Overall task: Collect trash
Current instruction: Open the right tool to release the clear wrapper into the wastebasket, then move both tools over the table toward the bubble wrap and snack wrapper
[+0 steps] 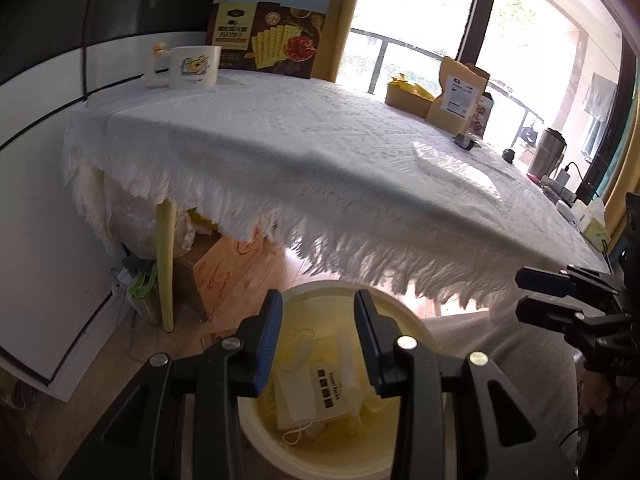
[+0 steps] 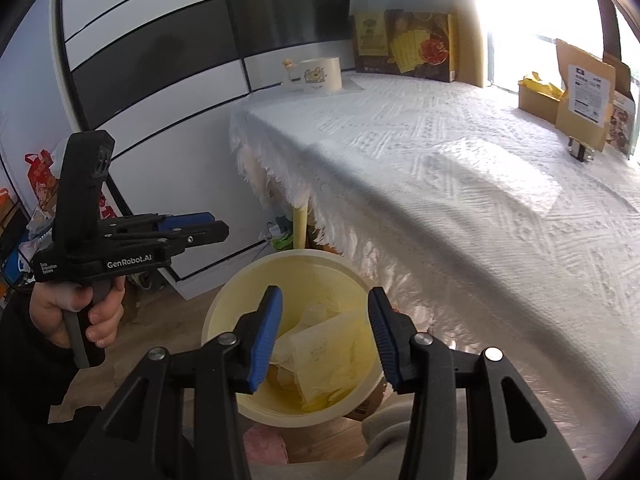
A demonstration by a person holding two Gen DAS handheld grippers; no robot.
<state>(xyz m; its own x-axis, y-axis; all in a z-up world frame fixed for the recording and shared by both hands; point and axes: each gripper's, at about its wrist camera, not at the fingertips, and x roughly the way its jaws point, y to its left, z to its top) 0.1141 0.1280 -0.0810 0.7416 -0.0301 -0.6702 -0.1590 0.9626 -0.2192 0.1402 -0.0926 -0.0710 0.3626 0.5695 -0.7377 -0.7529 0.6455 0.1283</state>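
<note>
You are facing an unobstructed bin mouth (image 2: 224, 304), while the tablecloth fringe (image 1: 360, 256) is overhanging its far rim.

A home dining corner: fringed white tablecloth (image 1: 304, 152), cracker box (image 1: 276, 40), cartoon mug (image 1: 192, 66), wood floor (image 1: 120, 344), balcony window (image 1: 416, 24).

Bin (image 2: 224, 312) on floor before table (image 2: 460, 208); trash (image 2: 320, 356) inside.

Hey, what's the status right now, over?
Left tool open, empty, above bin. Right tool open, empty, also over bin. Paper trash inside the bin. Nothing in the way.
</note>
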